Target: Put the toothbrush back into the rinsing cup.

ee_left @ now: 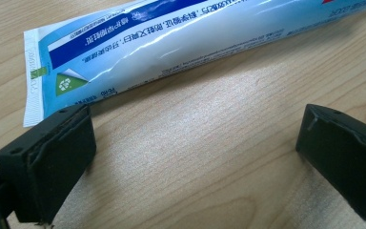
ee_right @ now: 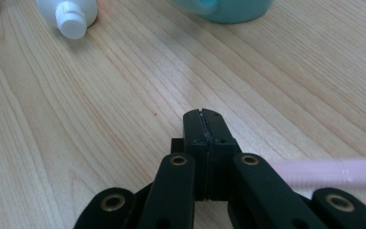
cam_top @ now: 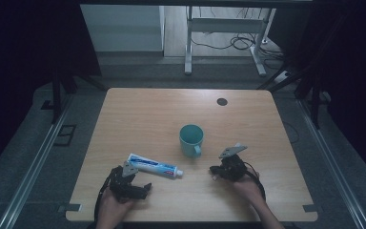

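A blue and white toothpaste tube (cam_top: pixel 152 166) lies on the wooden table (cam_top: pixel 248 124), cap to the right. My left gripper (ee_left: pixel 195 157) is open just short of the tube's (ee_left: pixel 186 43) flat crimped end, with bare table between its pads. In the high view the left gripper (cam_top: pixel 140 187) sits low at the front left. A teal cup (cam_top: pixel 191 138) stands upright mid-table. My right gripper (ee_right: pixel 202 119) is shut, its tips pressed together, pointing at the table between the white cap (ee_right: pixel 71 19) and the cup (ee_right: pixel 224 9). A blurred pink rod (ee_right: pixel 333 172) runs off behind its right link; I cannot tell if it is held.
A round dark cable hole (cam_top: pixel 222 101) sits near the table's far edge. Beyond the table stand a white desk frame (cam_top: pixel 224 28) and floor cables. Dark curtains flank both sides. The person's hands (cam_top: pixel 248 188) come in at the front edge.
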### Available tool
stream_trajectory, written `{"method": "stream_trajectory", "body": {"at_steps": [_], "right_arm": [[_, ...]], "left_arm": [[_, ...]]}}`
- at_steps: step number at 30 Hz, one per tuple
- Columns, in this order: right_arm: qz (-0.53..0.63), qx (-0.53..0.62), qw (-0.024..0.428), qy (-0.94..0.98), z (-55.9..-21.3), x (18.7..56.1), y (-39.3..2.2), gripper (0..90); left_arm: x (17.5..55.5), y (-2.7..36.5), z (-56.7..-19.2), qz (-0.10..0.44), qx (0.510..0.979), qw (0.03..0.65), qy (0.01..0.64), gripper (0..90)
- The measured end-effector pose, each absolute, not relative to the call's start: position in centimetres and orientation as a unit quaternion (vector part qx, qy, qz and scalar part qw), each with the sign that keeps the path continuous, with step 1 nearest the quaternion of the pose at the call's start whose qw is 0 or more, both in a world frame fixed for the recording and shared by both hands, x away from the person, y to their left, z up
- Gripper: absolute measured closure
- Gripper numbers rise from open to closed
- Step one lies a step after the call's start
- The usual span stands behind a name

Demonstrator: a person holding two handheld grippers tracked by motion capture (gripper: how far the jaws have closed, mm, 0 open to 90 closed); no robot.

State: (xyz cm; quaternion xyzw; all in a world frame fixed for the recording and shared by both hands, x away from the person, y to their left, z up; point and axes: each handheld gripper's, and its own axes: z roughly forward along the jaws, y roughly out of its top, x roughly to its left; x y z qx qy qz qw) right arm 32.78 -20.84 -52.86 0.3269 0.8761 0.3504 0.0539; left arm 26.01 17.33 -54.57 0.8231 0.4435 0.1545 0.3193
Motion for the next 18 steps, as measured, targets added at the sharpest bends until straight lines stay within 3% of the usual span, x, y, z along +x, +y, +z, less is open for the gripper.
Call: {"method": "stream_trajectory", "body": {"at_steps": [18], "right_arm": [[0.348,0.337,0.057,0.873,-52.8,31.7,-23.0,88.8]], "left_arm": [[26.0,17.3,-54.6,0.154,0.823,0.319,0.444,0.0]]}}
